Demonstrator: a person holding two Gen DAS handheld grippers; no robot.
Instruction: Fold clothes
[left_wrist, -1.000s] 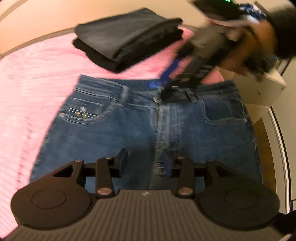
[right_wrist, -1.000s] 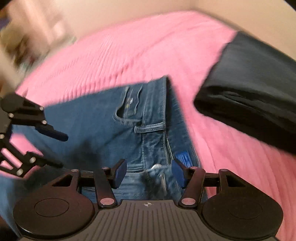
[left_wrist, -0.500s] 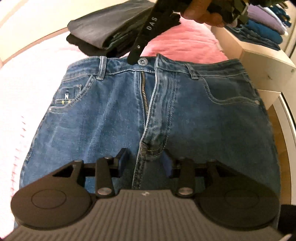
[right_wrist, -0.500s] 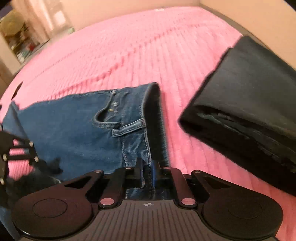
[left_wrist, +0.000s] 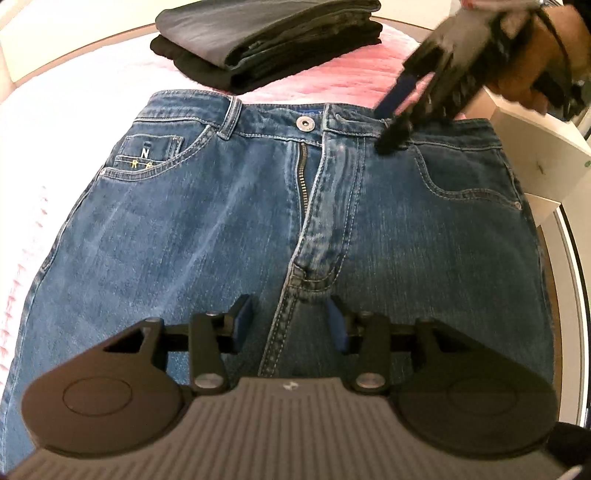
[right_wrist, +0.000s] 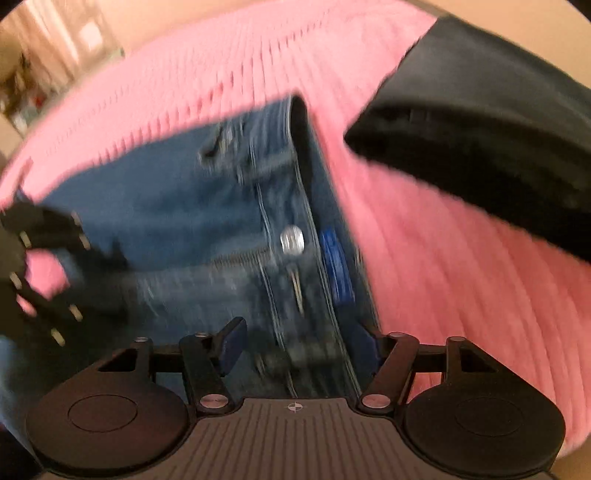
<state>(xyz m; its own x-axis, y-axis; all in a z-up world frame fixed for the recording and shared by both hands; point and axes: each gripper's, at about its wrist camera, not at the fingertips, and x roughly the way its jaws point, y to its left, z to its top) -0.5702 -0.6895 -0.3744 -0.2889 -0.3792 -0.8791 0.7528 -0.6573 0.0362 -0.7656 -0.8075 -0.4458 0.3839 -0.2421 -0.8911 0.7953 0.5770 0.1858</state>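
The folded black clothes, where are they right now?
In the left wrist view the folded black clothes sit at the top centre on the pink bedspread, just beyond the waistband of the jeans; in the right wrist view they lie upper right.

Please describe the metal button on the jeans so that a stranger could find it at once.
Blue jeans lie flat on a pink cover. At the waistband's middle, above the open zipper, sits the round silver button, the only shiny disc there.
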